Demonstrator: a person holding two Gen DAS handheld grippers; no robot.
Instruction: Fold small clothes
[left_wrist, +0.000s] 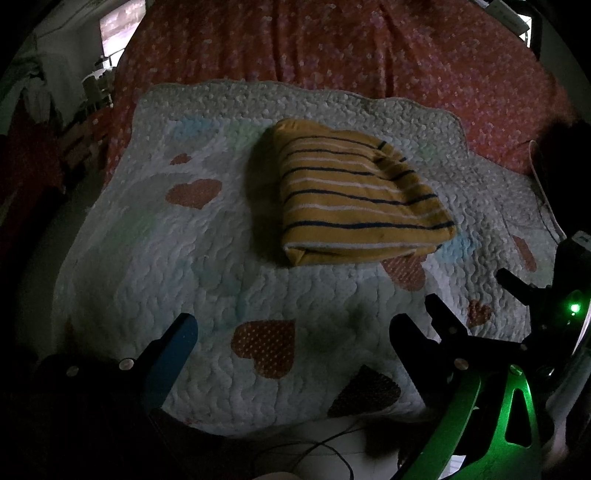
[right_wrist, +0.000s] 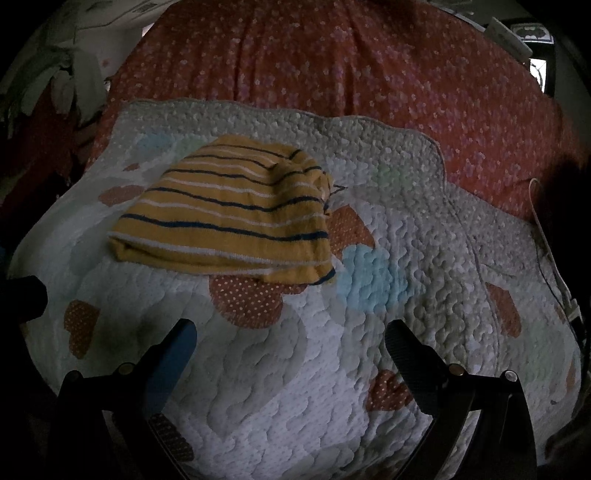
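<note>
1. Left gripper (left_wrist: 293, 328) at bottom of left wrist view, fingers spread wide, nothing between them, hovering over near part of quilted mat (left_wrist: 147, 258).
2. Right gripper (right_wrist: 291, 334) same pose in its own view: fingers wide apart, empty. Also seen at right edge of left wrist view, beside a green-lit frame (left_wrist: 517, 406).
3. Striped yellow garment (left_wrist: 354, 195) lies folded on the mat, ahead of both grippers and apart from them. In left view it is straight ahead, slightly right; in right view (right_wrist: 229, 214) it is ahead and to the left.
4. Folded edge faces the grippers; layered loose edges show at its right side in right view.
5. Bare mat with heart patches (left_wrist: 264, 347) lies between fingers and garment, and on both sides of it.
6. Mat's scalloped far edge just behind garment; beyond it, red floral bedsheet (left_wrist: 332, 44).
7. Cable (right_wrist: 546, 236) along mat's right edge.
8. No container visible.
</note>
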